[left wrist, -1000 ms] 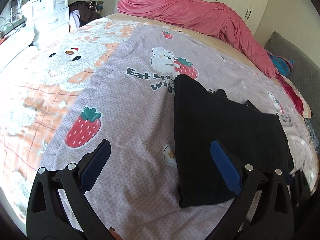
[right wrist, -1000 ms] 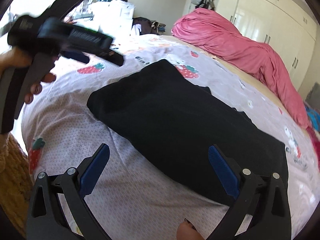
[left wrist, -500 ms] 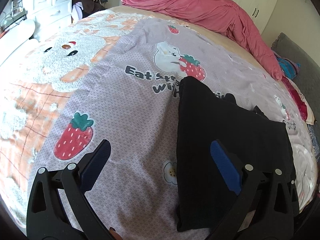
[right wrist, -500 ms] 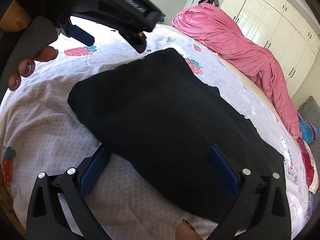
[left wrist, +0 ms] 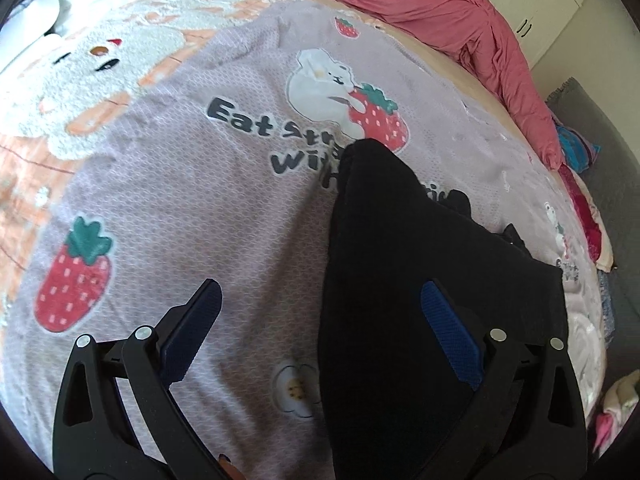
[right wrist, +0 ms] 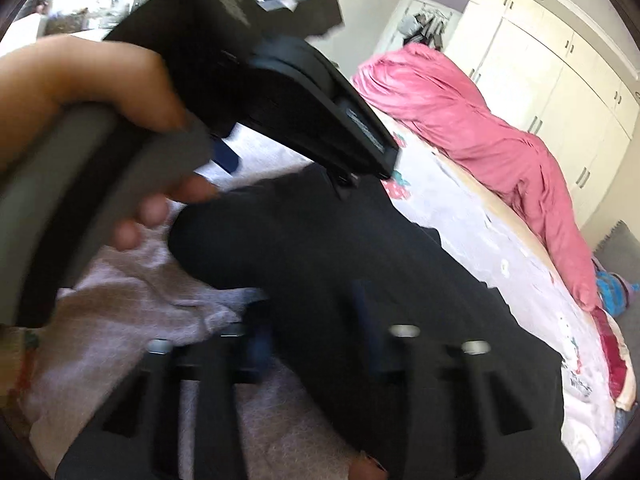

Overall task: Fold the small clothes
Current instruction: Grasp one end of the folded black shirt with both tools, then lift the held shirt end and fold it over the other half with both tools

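One bed point(left wrist: 200, 208) under a lilac strawberry-print cover filled both views; pink duvet point(left wrist: 420, 4) lay far beyond the tongs. Black garment point(left wrist: 420, 248) lay flat on the cover, its left edge between the left tongs point(left wrist: 320, 320), which stood wide apart. Right tongs point(right wrist: 312, 320), blurred, narrowed over the garment's near edge; clamped or not, cannot tell.

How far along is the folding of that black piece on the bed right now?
Done: the black garment lies on the strawberry blanket as a flat, roughly rectangular slab, apparently folded at least once. In hand: nothing clearly gripped. The left claw is open, straddling the garment's left edge; the right claw sits at its near edge, too blurred to read. Left: probably another fold to make it compact.
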A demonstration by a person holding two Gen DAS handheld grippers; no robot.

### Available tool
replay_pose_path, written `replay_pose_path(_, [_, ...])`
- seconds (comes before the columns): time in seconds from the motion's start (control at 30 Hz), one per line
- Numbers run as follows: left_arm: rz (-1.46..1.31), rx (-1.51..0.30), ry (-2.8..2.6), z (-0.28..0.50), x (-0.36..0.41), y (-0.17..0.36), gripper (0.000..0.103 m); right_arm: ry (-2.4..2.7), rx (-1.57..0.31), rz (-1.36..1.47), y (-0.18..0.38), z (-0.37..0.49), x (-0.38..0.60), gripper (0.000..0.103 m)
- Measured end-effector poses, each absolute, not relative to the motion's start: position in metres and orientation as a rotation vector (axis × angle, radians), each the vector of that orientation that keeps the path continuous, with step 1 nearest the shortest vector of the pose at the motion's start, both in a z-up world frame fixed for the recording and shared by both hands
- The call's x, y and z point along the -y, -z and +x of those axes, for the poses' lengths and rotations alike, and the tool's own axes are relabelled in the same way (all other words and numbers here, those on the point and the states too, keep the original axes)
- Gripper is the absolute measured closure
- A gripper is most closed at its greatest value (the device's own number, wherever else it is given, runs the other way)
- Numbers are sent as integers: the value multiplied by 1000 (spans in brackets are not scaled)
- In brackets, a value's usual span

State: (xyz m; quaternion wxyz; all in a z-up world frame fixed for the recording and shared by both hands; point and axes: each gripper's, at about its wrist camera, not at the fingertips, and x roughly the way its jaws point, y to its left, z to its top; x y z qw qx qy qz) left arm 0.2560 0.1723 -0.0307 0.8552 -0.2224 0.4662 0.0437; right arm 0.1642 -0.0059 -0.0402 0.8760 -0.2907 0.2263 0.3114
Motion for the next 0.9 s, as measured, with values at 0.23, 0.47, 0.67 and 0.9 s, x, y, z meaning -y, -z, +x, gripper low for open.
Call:
replay_pose_path(0.23, [-549,-954,-23,262,-161,32,10,-631,-418,-525,22,165,29,92])
replay_pose_path(0.47, [-560,-926,106,268,-133,22,64,-591,-393,-414,6,167,61,94])
replay_pose_path(0.67, [-460,-846,160,264,-90,-13,77,-542,-390,-290,-5,167,93,95])
replay_pose_path(0.9, [-376,-821,224,272,-31,-42,77,-474,-408,-115,-20,172,145,96])
